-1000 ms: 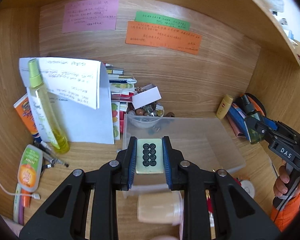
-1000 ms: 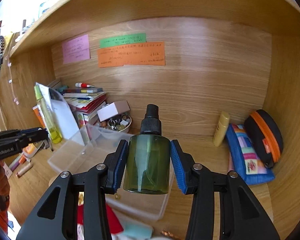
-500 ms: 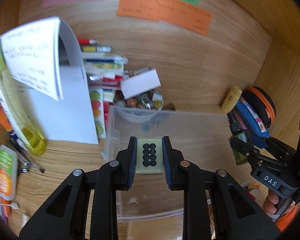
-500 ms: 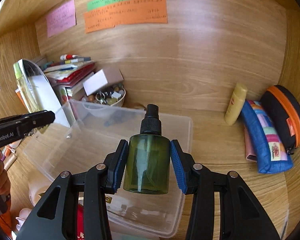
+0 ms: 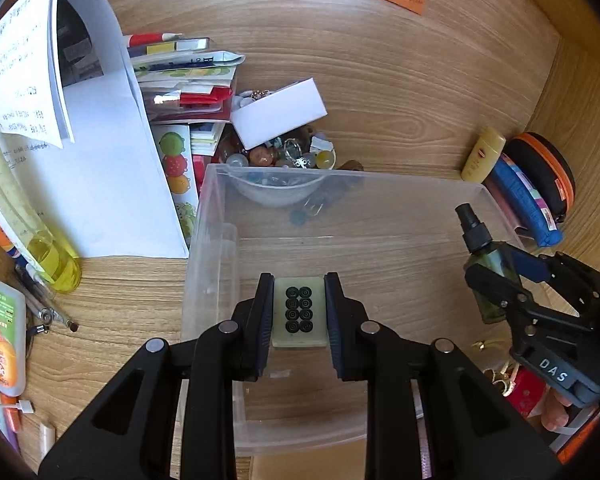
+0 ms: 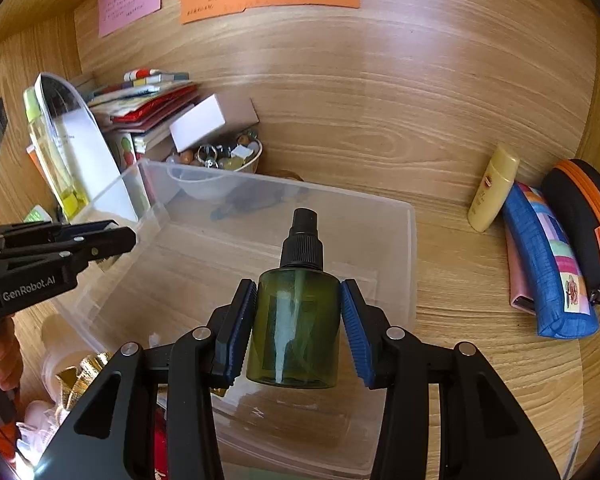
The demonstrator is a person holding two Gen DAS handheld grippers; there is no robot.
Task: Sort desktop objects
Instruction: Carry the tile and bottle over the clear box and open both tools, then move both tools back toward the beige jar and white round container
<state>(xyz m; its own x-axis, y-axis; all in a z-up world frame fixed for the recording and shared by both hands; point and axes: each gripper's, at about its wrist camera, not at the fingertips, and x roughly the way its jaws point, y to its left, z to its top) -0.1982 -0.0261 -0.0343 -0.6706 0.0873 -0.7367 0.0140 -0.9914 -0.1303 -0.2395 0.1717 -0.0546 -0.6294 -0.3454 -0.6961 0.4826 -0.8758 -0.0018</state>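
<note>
both hands over the bin, each with a load

wooden desk alcove (image 6: 440, 120), paper notes stuck on the back wall, clutter along the left and rear. clear plastic bin (image 5: 380, 178) sits open in the middle, floor bare as far as i can see.

left gripper (image 5: 299, 312) clamped on a pale green tile (image 5: 299, 312) with eight black rings on its face, held above the near part of the bin. right gripper (image 6: 298, 332) squeezing a green spray bottle (image 6: 294, 332) by its round body, black pump top pointing away, hanging over the bin's right side.

handling, my guess: tile is stiff, small and light, flat sides give the pads good purchase. bottle is thin smooth plastic, looks nearly empty, so light but apt to slip or roll on its curve; mid-body is the right place to hold it, not the pump neck.

room: bin walls are low and thin, likely to flex or slide if bumped. bowl of trinkets (image 5: 276, 160) touches the far wall, white papers (image 5: 100, 184) lean just beside the left wall, pouches (image 6: 548, 264) well apart on the right. grippers are near each other; space between them is the tight spot.
</note>
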